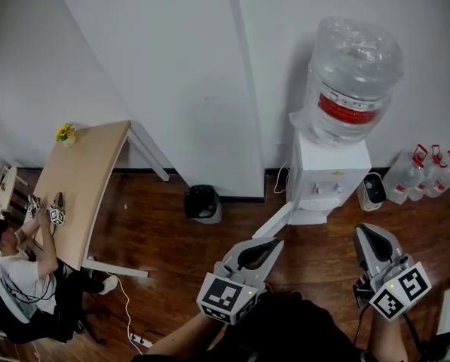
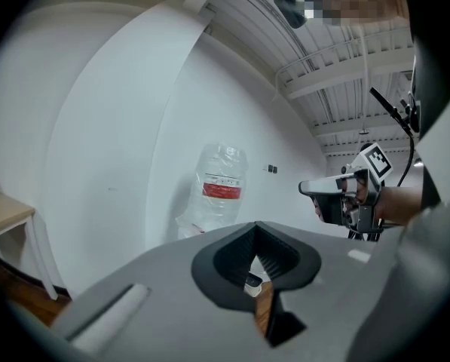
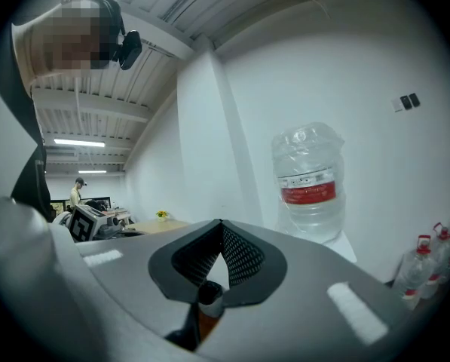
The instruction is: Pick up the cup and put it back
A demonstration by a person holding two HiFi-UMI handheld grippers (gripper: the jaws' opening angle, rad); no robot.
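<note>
The left tool [image 1: 273, 241] sits at lower centre of the head view and the right tool [image 1: 368, 231] at lower right. Each has its jaws closed tip to tip with nothing gripped, and its own view shows the same empty, spade-shaped gap behind the meeting tips. Each carries a marker cube [image 1: 226, 296] printed with black-and-white square patterns and no letters. Right of centre, a white water dispenser [image 1: 326, 176] stands against the wall, topped by an upturned clear water bottle [image 1: 353, 78]. The bottle's red label band [image 1: 347, 110] carries white print too small to read. At the right edge stand small clear bottles [image 1: 424, 173] with red caps, and a dark bin [image 1: 203, 202] sits on the wooden floor [image 1: 172, 240] at centre. At left is a pale worktop [image 1: 81, 179] with yellow flowers [image 1: 64, 133] at its far end, and a seated person [image 1: 21, 274] at its near end. The cup cannot be made out in any view.
</note>
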